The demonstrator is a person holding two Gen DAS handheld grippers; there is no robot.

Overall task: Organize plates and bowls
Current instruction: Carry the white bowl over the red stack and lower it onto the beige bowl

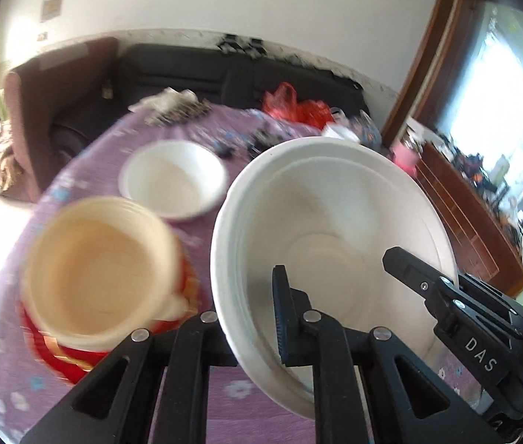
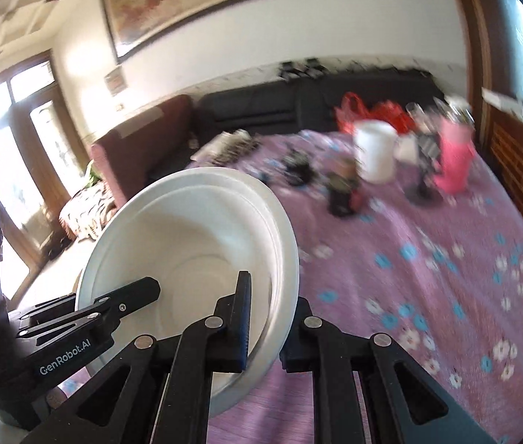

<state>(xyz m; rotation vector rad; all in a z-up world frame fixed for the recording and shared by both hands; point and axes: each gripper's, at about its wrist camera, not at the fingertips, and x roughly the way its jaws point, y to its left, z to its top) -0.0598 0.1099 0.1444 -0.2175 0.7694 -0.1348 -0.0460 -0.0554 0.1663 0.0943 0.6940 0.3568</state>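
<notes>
Both grippers hold one stack of white bowls point(image 1: 335, 229), tilted and lifted above the purple tablecloth point(image 1: 121, 148). My left gripper point(image 1: 252, 318) is shut on the stack's near rim, one finger inside, one outside. My right gripper point(image 2: 265, 329) is shut on the opposite rim of the same stack point(image 2: 195, 244). Each gripper shows in the other's view: the right one point(image 1: 446, 296) and the left one point(image 2: 95, 314). A single white bowl point(image 1: 174, 179) sits on the table further back. A cream bowl stack point(image 1: 102, 266) rests on a red plate point(image 1: 58, 347) at the left.
A white cup point(image 2: 376, 151), a pink bottle point(image 2: 454, 159), a dark jar point(image 2: 343, 188) and small clutter stand at the table's far side. A red bag point(image 1: 294, 105) and a black sofa point(image 1: 187, 70) lie behind. A wooden cabinet point(image 1: 461, 218) stands right.
</notes>
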